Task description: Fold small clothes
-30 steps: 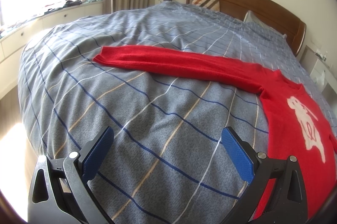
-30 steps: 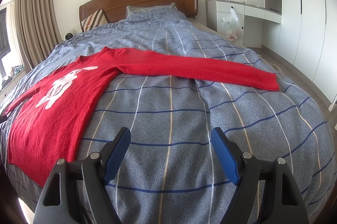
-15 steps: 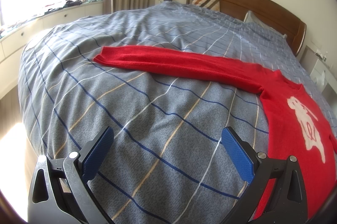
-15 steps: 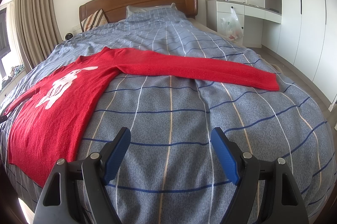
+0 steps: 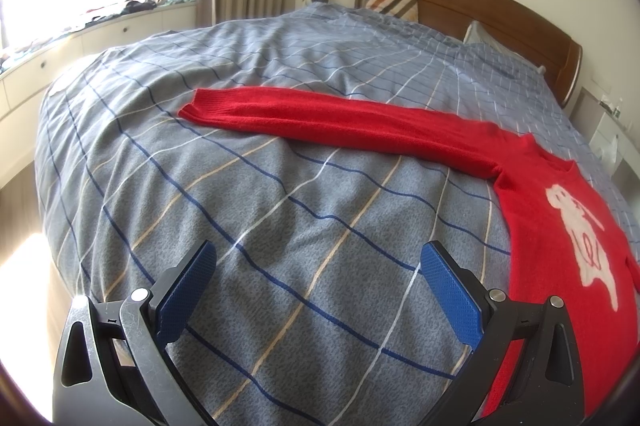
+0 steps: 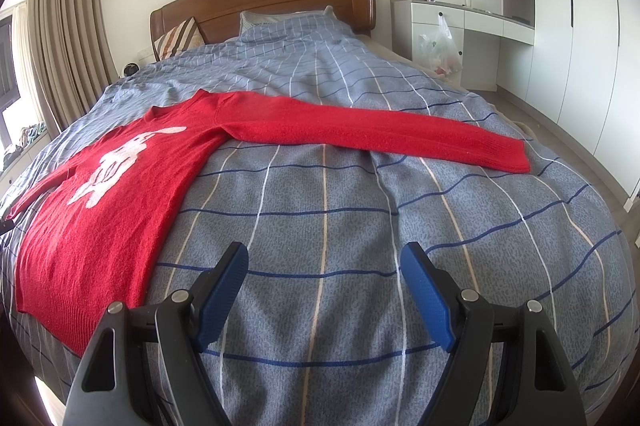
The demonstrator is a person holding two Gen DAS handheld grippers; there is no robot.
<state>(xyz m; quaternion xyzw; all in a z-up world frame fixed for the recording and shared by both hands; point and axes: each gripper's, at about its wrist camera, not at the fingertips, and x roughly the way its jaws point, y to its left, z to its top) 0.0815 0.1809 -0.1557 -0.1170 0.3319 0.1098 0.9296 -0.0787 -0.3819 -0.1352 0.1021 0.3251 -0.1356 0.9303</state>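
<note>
Red sweater (image 6: 120, 193) lies flat beyond both open tools (image 6: 324, 262), untouched

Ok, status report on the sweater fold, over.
Left hand-held gripper open, empty. Right hand-held gripper open, empty. Red sweater flat on the bed, sleeves spread, unfolded. Nothing in the way.

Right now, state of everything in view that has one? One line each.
red sweater: spread flat on the bed, front up, unfolded
left sleeve: stretched straight out, flat
right sleeve: stretched straight out, flat
left gripper: open, empty, over bare cover
right gripper: open, empty, over bare cover
bed cover: spread, lightly wrinkled
plastic bag: hanging on the desk drawer
curtain: drawn aside
</note>
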